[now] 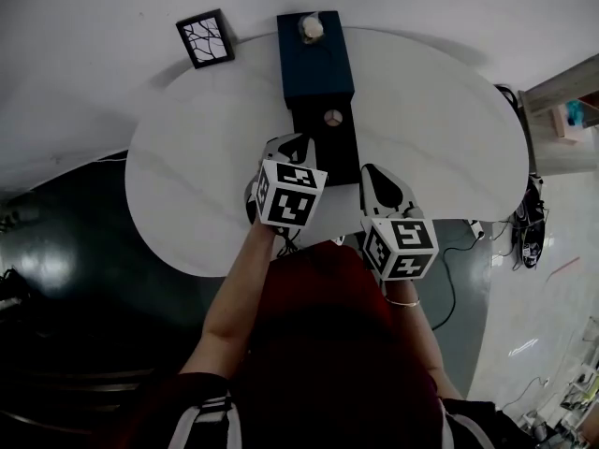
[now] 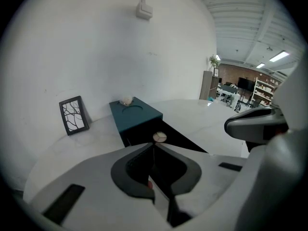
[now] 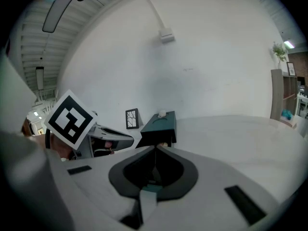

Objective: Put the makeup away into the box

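- My left gripper (image 2: 154,146) has its jaws pressed together with nothing between them. The round compact (image 2: 160,137) lies just past the tips, untouched.
- My right gripper (image 3: 155,148) is closed as well and carries nothing. It sits beside the left one, a little nearer to me and farther from the compact.
- In the head view both grippers hang over the near part of the white table (image 1: 187,185), tilted downward and pointing toward the box (image 1: 316,59). My left forearm comes in bare from the lower left, and my right wrist wears a thin bracelet (image 1: 404,302).
- The compact rests on the black panel (image 1: 329,157) that stretches flat from the box toward me, on the half closer to the box.
- The box is dark teal and stands at the far edge of the table, with a small pale object (image 1: 311,28) on its far end.
- A picture frame (image 1: 205,37) stands left of the box, apart from it, by the wall.
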A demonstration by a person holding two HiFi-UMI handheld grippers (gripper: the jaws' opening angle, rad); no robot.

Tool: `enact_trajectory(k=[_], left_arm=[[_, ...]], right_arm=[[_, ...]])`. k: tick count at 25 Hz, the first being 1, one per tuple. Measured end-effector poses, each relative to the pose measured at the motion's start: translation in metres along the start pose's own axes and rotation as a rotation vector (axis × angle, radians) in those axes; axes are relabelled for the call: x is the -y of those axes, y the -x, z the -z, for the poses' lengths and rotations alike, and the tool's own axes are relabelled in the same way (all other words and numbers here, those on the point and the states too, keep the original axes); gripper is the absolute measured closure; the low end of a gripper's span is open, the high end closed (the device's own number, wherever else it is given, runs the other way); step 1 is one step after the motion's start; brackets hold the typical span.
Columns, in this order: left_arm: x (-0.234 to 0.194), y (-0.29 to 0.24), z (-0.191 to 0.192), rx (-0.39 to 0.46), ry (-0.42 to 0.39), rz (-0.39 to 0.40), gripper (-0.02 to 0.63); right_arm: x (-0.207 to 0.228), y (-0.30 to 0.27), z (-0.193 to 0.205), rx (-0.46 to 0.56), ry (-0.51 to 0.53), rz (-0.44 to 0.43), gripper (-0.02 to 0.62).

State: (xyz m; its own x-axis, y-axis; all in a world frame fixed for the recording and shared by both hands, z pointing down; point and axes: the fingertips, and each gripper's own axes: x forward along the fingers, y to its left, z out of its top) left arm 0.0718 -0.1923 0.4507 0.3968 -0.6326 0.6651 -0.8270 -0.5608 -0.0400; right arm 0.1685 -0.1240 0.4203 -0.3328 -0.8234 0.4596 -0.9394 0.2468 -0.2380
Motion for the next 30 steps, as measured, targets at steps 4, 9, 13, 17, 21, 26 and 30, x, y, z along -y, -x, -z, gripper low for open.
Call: enact_trajectory(k=[4, 9, 13, 17, 21, 26, 30], left_arm=[[-0.009, 0.02, 0.004, 0.037, 0.018, 0.012, 0.581], [-0.02, 0.044, 0.014, 0.07, 0.065, 0.03, 0.583], [-0.029, 0.06, 0.022, 0.091, 0.085, 0.032, 0.583], [-0.038, 0.074, 0.029, 0.128, 0.113, 0.041, 0.583], [-0.047, 0.086, 0.038, 0.15, 0.143, 0.045, 0.583], [-0.06, 0.105, 0.05, 0.174, 0.179, 0.048, 0.583], [-0.069, 0.119, 0.06, 0.189, 0.192, 0.038, 0.583]], right_arm=[[-0.015, 0.002, 0.0, 0.01, 0.01, 0.009, 0.58], [-0.034, 0.005, -0.001, 0.029, 0.026, 0.019, 0.58], [-0.048, 0.009, 0.001, 0.028, 0.028, 0.025, 0.581], [-0.061, 0.011, 0.002, 0.035, 0.033, 0.032, 0.581], [-0.075, 0.009, 0.001, 0.037, 0.048, 0.027, 0.581], [-0.096, 0.009, 0.001, 0.041, 0.077, 0.016, 0.581], [-0.11, 0.011, 0.003, 0.045, 0.089, 0.014, 0.581]])
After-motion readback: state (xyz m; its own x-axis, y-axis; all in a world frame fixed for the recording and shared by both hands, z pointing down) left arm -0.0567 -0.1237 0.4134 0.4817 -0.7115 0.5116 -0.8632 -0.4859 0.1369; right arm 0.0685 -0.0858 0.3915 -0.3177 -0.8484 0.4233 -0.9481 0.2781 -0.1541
